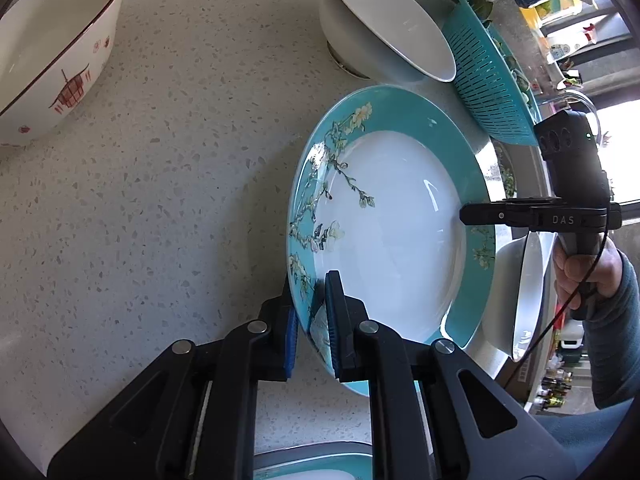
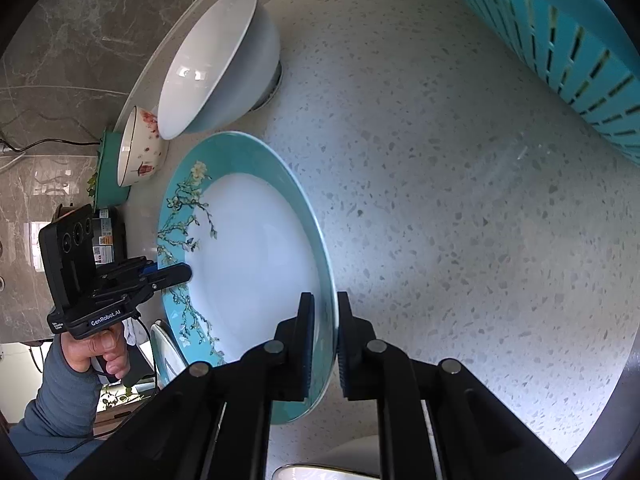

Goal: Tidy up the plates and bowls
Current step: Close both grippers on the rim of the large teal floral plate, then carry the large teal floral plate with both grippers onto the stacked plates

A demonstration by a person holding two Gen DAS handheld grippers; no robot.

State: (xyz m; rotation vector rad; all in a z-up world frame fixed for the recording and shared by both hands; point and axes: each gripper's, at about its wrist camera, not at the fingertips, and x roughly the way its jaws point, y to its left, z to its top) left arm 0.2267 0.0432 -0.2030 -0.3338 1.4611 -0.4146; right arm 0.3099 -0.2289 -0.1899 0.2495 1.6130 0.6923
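A teal-rimmed plate [image 1: 400, 220] with a flowering-branch pattern is held tilted over the speckled counter [image 1: 180, 160] by two opposite edges. My left gripper [image 1: 314, 312] is shut on its near rim, one blue pad on each face. On the far rim, my right gripper [image 1: 470, 216] is clamped by a hand. In the right wrist view the same plate [image 2: 248, 260] has my right gripper [image 2: 325, 308] shut on its edge, with the left gripper [image 2: 180, 272] on the opposite rim. A white bowl [image 1: 384, 20] and a red-patterned bowl [image 1: 52, 52] stand on the counter.
A teal colander [image 1: 492, 72] sits beside the white bowl, close to the plate's far side. Another white bowl [image 1: 520, 300] lies under the plate's right edge. A second teal plate [image 1: 312, 468] shows below my left gripper. The counter's edge [image 2: 624, 380] runs at the right.
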